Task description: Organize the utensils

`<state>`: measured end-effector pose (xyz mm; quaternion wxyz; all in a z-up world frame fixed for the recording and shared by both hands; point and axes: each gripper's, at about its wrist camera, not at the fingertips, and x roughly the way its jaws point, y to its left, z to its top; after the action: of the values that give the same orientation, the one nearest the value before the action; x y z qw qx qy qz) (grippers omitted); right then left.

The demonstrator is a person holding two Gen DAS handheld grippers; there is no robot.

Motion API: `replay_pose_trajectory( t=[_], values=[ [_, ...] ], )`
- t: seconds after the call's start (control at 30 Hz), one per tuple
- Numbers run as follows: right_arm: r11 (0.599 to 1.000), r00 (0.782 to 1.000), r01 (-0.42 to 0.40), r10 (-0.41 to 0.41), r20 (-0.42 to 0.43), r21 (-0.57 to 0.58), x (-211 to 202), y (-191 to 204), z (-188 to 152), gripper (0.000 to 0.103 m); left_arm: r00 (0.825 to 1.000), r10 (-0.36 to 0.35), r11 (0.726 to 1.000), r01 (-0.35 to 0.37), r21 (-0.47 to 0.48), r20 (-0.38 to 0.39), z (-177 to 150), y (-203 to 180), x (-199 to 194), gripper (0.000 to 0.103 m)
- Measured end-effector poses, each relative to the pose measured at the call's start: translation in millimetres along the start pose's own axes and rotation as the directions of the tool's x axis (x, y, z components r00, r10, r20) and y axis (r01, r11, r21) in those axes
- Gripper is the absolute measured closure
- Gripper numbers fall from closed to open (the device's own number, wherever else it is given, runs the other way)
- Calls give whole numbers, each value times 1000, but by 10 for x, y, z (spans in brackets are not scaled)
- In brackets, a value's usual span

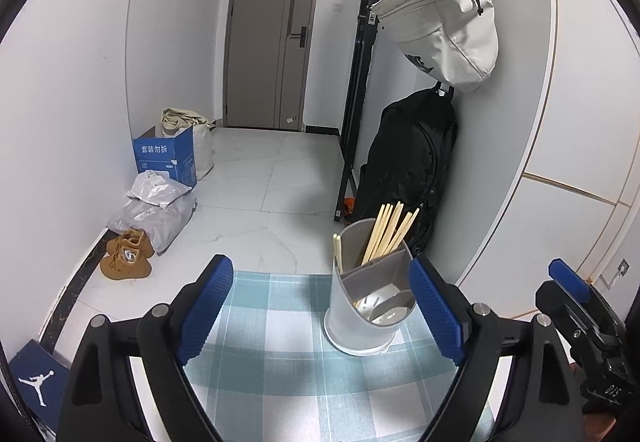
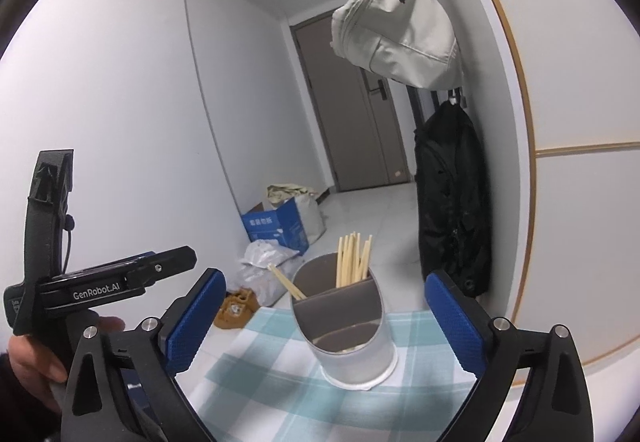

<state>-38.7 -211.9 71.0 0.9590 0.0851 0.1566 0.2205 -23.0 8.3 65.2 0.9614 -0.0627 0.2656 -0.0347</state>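
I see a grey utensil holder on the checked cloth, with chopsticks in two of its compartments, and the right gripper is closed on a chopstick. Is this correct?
Not quite. The right gripper is open and holds nothing, as the right wrist view shows. The rest stands: the grey utensil holder is on the checked cloth, with chopsticks in two compartments.

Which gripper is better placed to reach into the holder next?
Hedged: right. The right gripper is open with the utensil holder centred between its fingers. The left gripper is open too, but there the holder sits off toward one finger.
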Motion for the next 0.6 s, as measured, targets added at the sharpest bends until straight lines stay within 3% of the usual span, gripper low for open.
replay_pose_trajectory(
  t=[0.27, 0.6],
  values=[
    [1000, 1000, 19, -20, 22, 12, 7, -84, -262, 0, 999, 33, 999, -33, 15, 37, -233, 13, 31, 16],
    [1000, 1000, 8, -8, 1, -29, 66, -36, -358, 0, 999, 49, 999, -49, 20, 19, -346, -1, 138, 16]
  ],
)
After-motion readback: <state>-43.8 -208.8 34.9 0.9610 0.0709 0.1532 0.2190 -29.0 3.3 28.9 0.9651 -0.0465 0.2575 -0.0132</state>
